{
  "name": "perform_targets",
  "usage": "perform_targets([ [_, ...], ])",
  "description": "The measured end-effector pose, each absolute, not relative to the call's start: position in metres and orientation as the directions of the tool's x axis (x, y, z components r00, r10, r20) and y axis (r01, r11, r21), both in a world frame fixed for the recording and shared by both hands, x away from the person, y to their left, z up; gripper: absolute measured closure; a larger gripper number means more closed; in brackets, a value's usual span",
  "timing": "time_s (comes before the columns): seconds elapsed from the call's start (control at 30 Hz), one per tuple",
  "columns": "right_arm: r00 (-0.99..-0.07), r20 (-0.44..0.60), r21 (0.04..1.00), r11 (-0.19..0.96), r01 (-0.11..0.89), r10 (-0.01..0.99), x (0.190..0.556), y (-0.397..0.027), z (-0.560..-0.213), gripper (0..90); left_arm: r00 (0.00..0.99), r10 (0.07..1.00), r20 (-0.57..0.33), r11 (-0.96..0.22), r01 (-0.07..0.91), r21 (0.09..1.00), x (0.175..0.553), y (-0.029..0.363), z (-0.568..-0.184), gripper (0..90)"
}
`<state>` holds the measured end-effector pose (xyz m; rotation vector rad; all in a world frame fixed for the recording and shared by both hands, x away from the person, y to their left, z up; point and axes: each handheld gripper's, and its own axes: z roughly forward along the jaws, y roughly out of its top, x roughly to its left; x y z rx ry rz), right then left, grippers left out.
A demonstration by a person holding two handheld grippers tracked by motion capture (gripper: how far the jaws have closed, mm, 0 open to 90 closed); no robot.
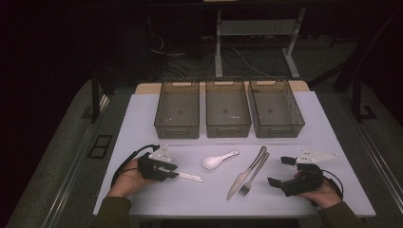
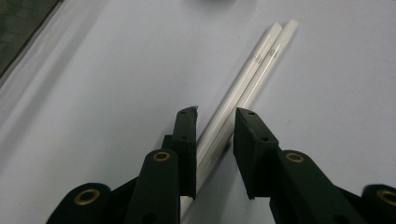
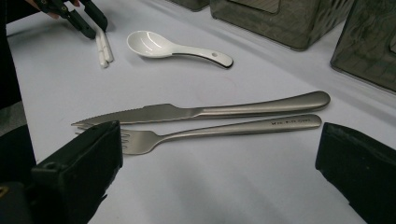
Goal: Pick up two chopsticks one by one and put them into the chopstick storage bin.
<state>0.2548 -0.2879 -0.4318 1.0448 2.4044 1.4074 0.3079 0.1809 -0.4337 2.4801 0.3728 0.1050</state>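
A pair of white chopsticks [image 1: 190,176] [image 2: 261,60] lies flat on the white table. My left gripper [image 1: 173,171] [image 2: 215,112] straddles their near end, jaws narrowly apart on either side, with the sticks still resting on the table. My right gripper [image 1: 279,171] [image 3: 219,140] stands wide open, low over the table at the right and facing a steel knife [image 1: 247,171] [image 3: 210,111] and fork [image 1: 254,176] [image 3: 224,128] lying side by side; nothing is between its jaws. A white ceramic spoon [image 1: 216,161] [image 3: 159,46] lies between the chopsticks and the knife.
Three dark see-through bins [image 1: 177,109] [image 1: 227,109] [image 1: 275,109] stand in a row at the back of the table [image 1: 142,123]. The table's front edge lies just before both hands. Desk legs and cables are on the dark floor beyond.
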Motion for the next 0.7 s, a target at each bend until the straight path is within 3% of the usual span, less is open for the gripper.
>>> perform_targets([
  [0.7,-0.745,0.192,0.820,0.313,0.479,0.638,0.255,-0.288,-0.432,0.9,0.965,0.260,-0.040,-0.789,0.236,0.567,0.284,0.181,-0.431,75.8],
])
